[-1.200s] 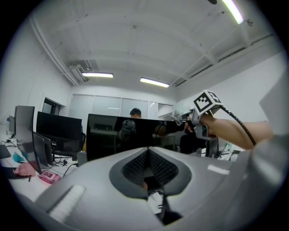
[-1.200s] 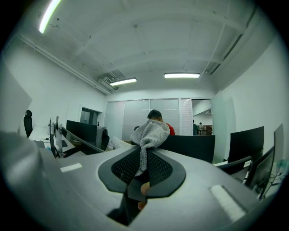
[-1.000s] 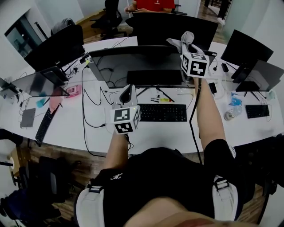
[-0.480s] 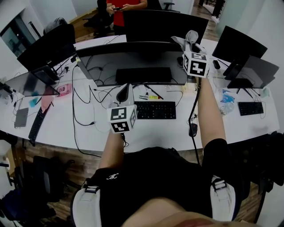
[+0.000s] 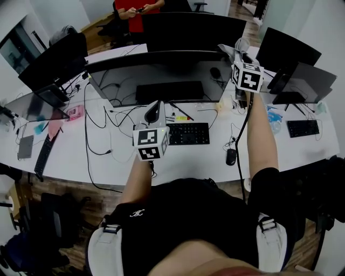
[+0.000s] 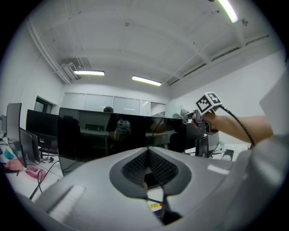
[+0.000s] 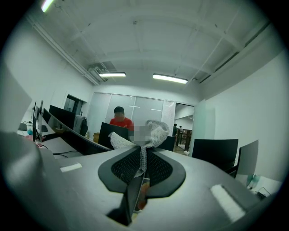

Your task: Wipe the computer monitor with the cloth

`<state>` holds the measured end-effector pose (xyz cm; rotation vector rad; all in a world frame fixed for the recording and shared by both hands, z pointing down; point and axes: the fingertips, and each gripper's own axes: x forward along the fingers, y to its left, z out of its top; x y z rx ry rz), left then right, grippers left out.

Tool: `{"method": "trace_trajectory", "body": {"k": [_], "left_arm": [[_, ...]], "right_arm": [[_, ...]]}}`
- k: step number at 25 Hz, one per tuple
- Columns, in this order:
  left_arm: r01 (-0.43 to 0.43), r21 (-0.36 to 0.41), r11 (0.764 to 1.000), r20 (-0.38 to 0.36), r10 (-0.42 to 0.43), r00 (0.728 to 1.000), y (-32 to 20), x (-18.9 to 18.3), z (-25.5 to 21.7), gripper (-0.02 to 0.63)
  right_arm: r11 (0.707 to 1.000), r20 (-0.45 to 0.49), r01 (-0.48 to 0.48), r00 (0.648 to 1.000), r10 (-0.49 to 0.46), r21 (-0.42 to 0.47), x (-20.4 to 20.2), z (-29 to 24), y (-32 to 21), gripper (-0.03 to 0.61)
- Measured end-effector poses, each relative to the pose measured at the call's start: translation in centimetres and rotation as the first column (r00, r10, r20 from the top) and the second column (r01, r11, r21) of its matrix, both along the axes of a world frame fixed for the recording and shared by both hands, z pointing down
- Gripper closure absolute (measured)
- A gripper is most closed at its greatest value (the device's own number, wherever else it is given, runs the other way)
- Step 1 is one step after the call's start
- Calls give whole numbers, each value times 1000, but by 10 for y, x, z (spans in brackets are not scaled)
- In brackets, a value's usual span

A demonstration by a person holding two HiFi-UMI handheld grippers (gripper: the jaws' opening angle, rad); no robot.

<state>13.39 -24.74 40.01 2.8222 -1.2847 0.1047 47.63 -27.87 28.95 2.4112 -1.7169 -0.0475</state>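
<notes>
The wide curved computer monitor (image 5: pixel 161 75) stands on the white desk (image 5: pixel 178 161) in front of me, its dark screen (image 6: pixel 108 135) filling the middle of the left gripper view. A grey-white cloth (image 5: pixel 236 49) is pinched in my right gripper (image 5: pixel 235 55), which is held up by the monitor's top right corner. In the right gripper view the cloth (image 7: pixel 153 133) sticks up bunched from between the jaws of the right gripper (image 7: pixel 143 155). My left gripper (image 5: pixel 155 108) hovers over the desk in front of the screen, shut with nothing in it; its jaws meet in the left gripper view (image 6: pixel 147 152).
A black keyboard (image 5: pixel 187 133) and a mouse (image 5: pixel 230 157) lie below the monitor, with loose cables (image 5: pixel 99 135) to the left. Other monitors stand at the left (image 5: pixel 54 59), right (image 5: pixel 288 51) and behind (image 5: pixel 194 29). A person in red (image 5: pixel 137 6) sits beyond.
My right gripper has carried the cloth rightward along the monitor's top edge to its right corner. The left gripper has stayed about where it was.
</notes>
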Motion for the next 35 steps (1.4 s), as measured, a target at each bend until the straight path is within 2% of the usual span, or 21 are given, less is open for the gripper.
{"method": "trace_trajectory", "body": {"k": [5, 9, 13, 21, 29, 35], "left_arm": [[-29, 4, 1000, 18, 29, 999, 5, 22, 3, 561], [-38, 8, 999, 24, 37, 999, 5, 30, 3, 561], [-38, 4, 999, 21, 38, 999, 4, 33, 1, 561], [-32, -10, 999, 31, 33, 999, 0, 37, 4, 561], [-17, -36, 999, 41, 18, 999, -4, 33, 13, 561], [-1, -63, 998, 49, 4, 999, -8, 31, 26, 561]], "right_arm": [[1000, -19, -17, 1000, 17, -5, 12, 2, 6, 551], [1000, 22, -19, 1000, 19, -16, 23, 13, 9, 551], [998, 72, 7, 997, -3, -55, 25, 38, 7, 551], [992, 69, 62, 996, -55, -106, 18, 69, 7, 551], [959, -38, 112, 991, -126, -262, 14, 114, 4, 551], [936, -36, 135, 987, -155, -326, 11, 147, 5, 551]]}}
